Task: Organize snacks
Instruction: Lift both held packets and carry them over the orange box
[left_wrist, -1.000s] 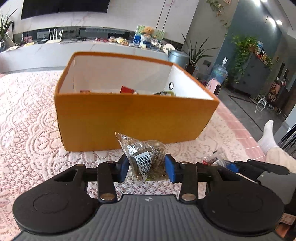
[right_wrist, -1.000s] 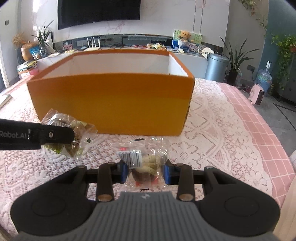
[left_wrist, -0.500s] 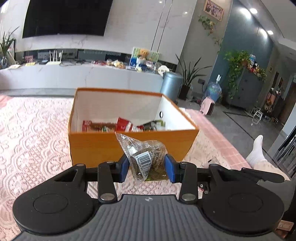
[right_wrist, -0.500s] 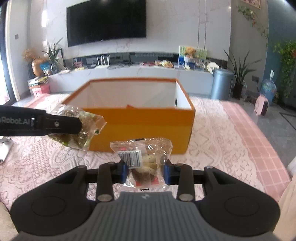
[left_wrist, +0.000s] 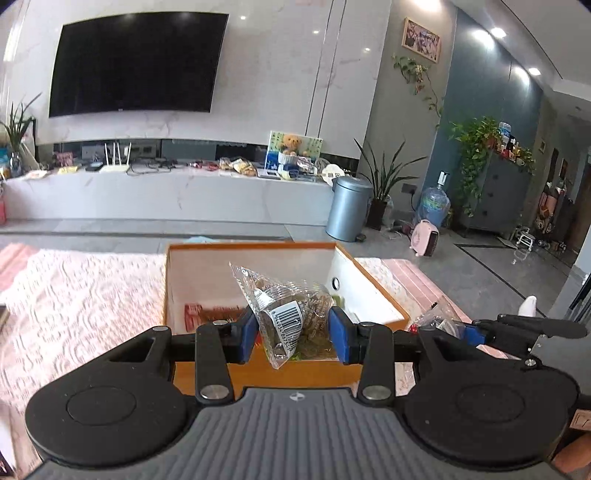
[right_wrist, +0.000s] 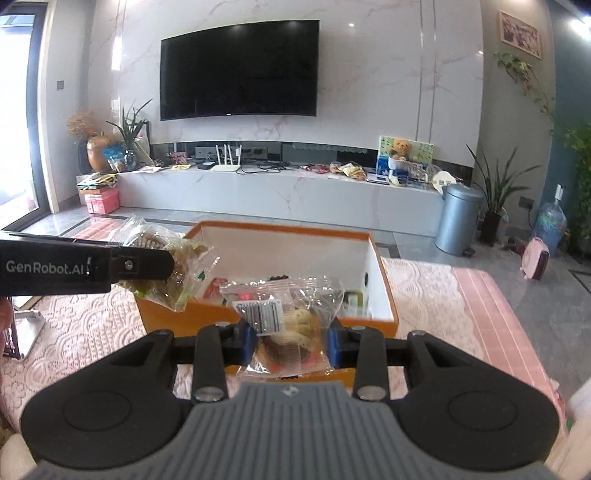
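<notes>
Left wrist view
Tool: my left gripper (left_wrist: 291, 334) has its blue pads pinched on a clear triangular packet of dark green-brown snack with a barcode label (left_wrist: 290, 314).
Where: the packet hangs above the near wall of the open orange cardboard box with a white inside (left_wrist: 295, 373), which stands on the pink lace tablecloth (left_wrist: 81, 295).
Pointing: its sharp sealed corner points up and left toward the box's far wall; the long axis runs from that corner down to the lower tip near the box's front wall.
Inside the box: a red wrapped snack (left_wrist: 194, 314) already lies by the left wall.

Right wrist view
Tool: my right gripper (right_wrist: 291, 341) is clamped on a clear flat pouch of pale biscuits with a barcode sticker (right_wrist: 286, 319).
Where: the pouch sits over the box's near rim, to the right of the other packet.
Pointing: it stands roughly upright, wide sealed edge uppermost, long axis top to bottom, barcode facing me.

Step
In hand: I judge this as the carry, both packets raised over the box and not yet released.
Next: I'd push each one further past the near wall, lower it, then spread the fingers.
</notes>
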